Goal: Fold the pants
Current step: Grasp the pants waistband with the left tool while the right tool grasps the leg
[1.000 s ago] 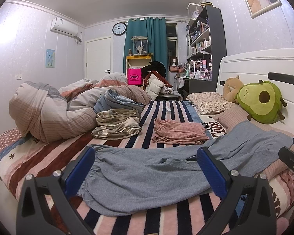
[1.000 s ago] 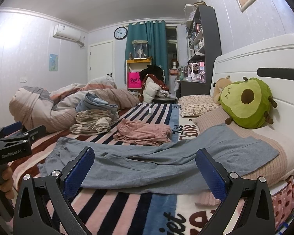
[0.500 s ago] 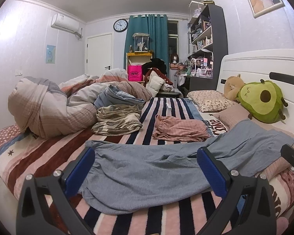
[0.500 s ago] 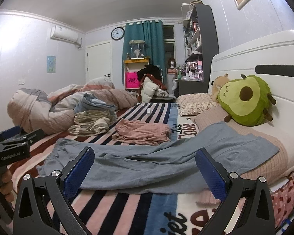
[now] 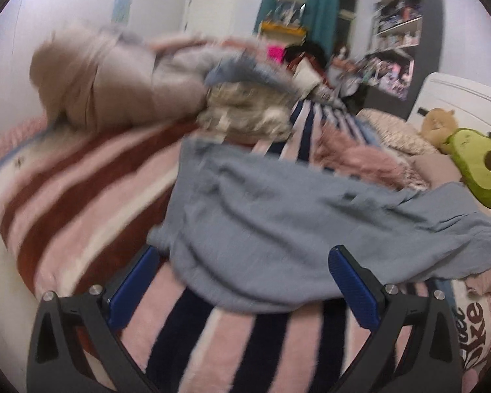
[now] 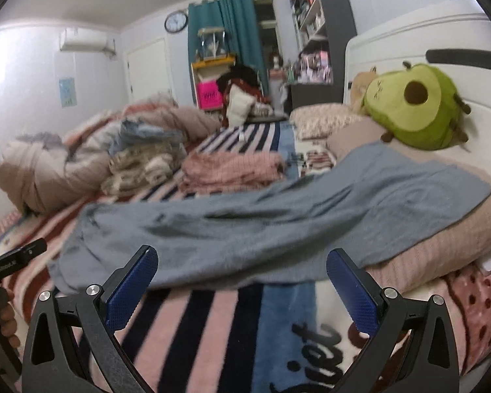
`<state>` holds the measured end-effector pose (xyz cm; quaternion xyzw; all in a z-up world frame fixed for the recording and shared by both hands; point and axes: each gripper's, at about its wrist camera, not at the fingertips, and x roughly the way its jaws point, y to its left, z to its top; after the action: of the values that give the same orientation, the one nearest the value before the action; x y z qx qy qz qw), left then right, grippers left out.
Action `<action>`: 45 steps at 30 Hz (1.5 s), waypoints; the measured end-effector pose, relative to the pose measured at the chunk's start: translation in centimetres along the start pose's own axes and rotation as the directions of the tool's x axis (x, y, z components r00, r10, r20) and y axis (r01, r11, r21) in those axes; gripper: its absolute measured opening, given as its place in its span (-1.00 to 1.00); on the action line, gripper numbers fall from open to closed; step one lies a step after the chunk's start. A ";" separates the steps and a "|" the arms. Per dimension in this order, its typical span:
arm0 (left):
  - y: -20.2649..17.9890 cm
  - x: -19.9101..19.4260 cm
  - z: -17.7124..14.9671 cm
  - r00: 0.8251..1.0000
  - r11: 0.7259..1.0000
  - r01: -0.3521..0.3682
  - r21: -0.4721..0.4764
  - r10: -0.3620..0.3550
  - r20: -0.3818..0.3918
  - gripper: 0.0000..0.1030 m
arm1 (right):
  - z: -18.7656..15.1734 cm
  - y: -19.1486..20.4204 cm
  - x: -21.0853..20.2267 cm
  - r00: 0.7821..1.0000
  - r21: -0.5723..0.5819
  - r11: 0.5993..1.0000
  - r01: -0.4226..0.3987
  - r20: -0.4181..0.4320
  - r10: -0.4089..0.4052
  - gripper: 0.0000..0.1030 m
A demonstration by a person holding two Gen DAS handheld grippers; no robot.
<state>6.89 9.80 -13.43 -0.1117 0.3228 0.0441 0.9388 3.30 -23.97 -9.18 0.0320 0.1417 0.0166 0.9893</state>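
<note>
Grey-blue pants lie spread across the striped bed, one end near the left side and the other draped over a pink pillow by the headboard. My left gripper is open, tilted down, its blue pads just short of the pants' near hem. My right gripper is open too, hovering before the middle of the pants. Nothing is held. The left gripper's body and a hand show at the left edge of the right wrist view.
A folded pink garment and a pile of folded clothes lie behind the pants. A bunched duvet fills the far left. An avocado plush leans on the white headboard. The striped blanket lies in front.
Both grippers have moved closer to the pants and lower. The left view has tilted and swung left, blurred by motion. Both jaws stay open.
</note>
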 end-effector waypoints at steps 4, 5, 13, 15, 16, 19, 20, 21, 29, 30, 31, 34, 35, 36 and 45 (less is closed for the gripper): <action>2.0 3.8 -1.3 0.993 0.993 0.044 -0.108 -0.055 -0.102 0.97 | -2.7 -0.1 2.9 0.991 0.037 0.999 -0.004 -0.130 0.009 0.99; 2.1 4.6 -1.5 0.991 0.990 0.056 -0.128 -0.071 -0.117 0.95 | -3.0 -0.3 3.1 0.990 0.056 0.998 -0.007 -0.138 0.015 0.99; 1.7 8.4 -1.4 0.979 0.974 0.093 -0.208 -0.128 -0.160 0.52 | -6.1 -3.6 4.8 0.943 0.216 0.975 0.046 -0.330 0.029 0.99; 1.4 9.1 -0.8 0.975 0.968 0.104 -0.230 -0.145 -0.167 0.36 | -6.5 -4.7 5.5 0.941 0.242 0.968 0.061 -0.336 0.025 0.99; 1.4 9.3 -0.6 0.973 0.964 0.113 -0.239 -0.156 -0.170 0.22 | -6.7 -5.3 6.0 0.940 0.253 0.965 0.072 -0.341 0.020 0.99; 1.2 10.1 0.1 0.968 0.960 0.124 -0.253 -0.173 -0.183 -0.46 | -7.2 -7.0 7.2 0.934 0.277 0.956 0.095 -0.357 0.011 0.95; 1.1 10.4 0.3 0.967 0.959 0.125 -0.254 -0.175 -0.185 -0.58 | -7.2 -7.6 7.7 0.933 0.276 0.955 0.105 -0.359 0.001 0.88; 1.1 10.5 0.5 0.967 0.958 0.126 -0.256 -0.177 -0.184 -0.74 | -7.3 -8.0 7.9 0.933 0.270 0.955 0.122 -0.361 -0.017 0.79; 2.6 8.3 2.3 0.995 0.970 0.065 -0.234 -0.081 -0.059 -0.90 | -8.0 -11.9 9.9 0.921 0.329 0.923 0.198 -0.386 -0.060 0.31; 2.9 8.0 2.5 0.996 0.971 0.059 -0.233 -0.072 -0.048 -0.90 | -7.7 -12.1 10.3 0.920 0.332 0.921 0.202 -0.387 -0.062 0.29; 3.3 7.7 2.8 0.997 0.971 0.049 -0.232 -0.060 -0.039 -0.90 | -7.6 -12.2 10.5 0.920 0.330 0.921 0.205 -0.386 -0.066 0.28; 4.2 7.2 3.4 0.999 0.973 0.022 -0.229 -0.027 -0.019 -0.90 | -7.3 -12.8 10.4 0.923 0.345 0.912 0.223 -0.375 -0.084 0.15; 4.4 7.0 3.5 1.000 0.973 0.020 -0.229 -0.024 -0.015 -0.90 | -7.2 -13.0 10.2 0.924 0.349 0.908 0.233 -0.370 -0.094 -0.04; 4.8 6.9 3.7 1.000 0.973 0.019 -0.230 -0.023 -0.012 -0.90 | -7.0 -13.3 10.1 0.925 0.366 0.894 0.257 -0.361 -0.118 -0.39; 5.3 6.6 4.4 0.997 0.990 -0.012 -0.137 0.001 -0.082 -0.90 | -4.6 -12.2 8.0 0.934 0.298 0.922 0.248 -0.327 -0.146 -0.95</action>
<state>13.91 16.07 -15.12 -0.1769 0.3577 0.0646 0.9147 9.96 -35.50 -16.66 0.1818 0.2927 -0.1038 0.9330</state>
